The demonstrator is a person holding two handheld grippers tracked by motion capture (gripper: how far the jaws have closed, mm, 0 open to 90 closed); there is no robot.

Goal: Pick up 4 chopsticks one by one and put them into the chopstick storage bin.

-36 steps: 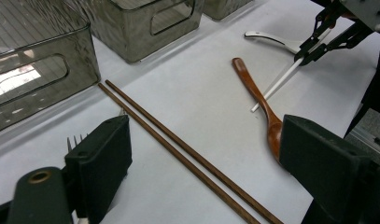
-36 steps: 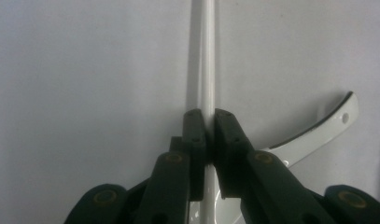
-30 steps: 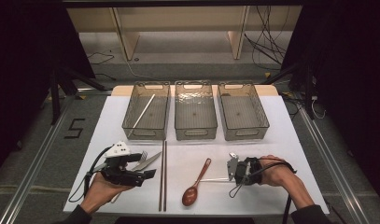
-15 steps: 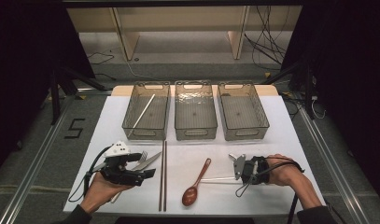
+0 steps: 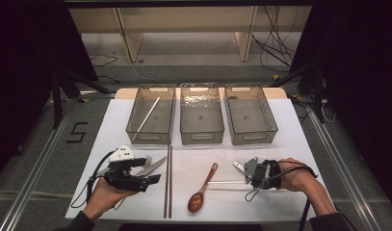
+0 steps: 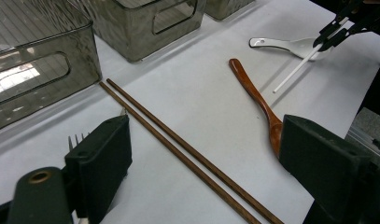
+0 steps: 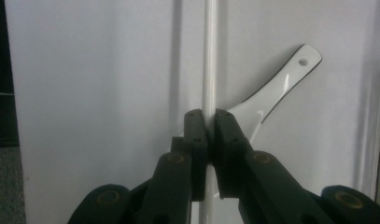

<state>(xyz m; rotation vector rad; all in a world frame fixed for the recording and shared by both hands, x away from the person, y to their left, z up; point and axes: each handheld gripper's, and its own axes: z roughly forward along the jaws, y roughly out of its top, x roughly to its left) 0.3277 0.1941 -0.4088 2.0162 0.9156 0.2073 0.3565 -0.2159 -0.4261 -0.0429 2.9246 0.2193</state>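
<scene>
My right gripper [image 5: 248, 180] [image 7: 209, 122] is shut on a thin white chopstick [image 5: 226, 182] [image 7: 209, 65], which runs left from the jaws just above the white table [image 5: 280, 144]. A white spoon [image 5: 239, 166] [image 7: 277, 86] lies beside and partly under that gripper. My left gripper [image 5: 150, 170] [image 6: 211, 163] rests at the front left, jaws wide open and holding nothing. A pair of brown chopsticks [image 5: 168, 180] [image 6: 187, 154] lies in front of it. A metal fork [image 5: 154, 166] lies under its jaws, tines [image 6: 75, 138] showing. A brown wooden spoon [image 5: 202, 191] [image 6: 255, 95] lies between the grippers.
Three clear plastic bins stand in a row at the back: the left bin [image 5: 134, 126] holds another white chopstick [image 5: 146, 118], while the middle bin [image 5: 202, 138] and right bin [image 5: 270, 122] look empty. In the left gripper view the right gripper [image 6: 341, 25] is at top right.
My right hand has shifted slightly to the right with the white chopstick in its jaws. The left hand and the other utensils have stayed put.
</scene>
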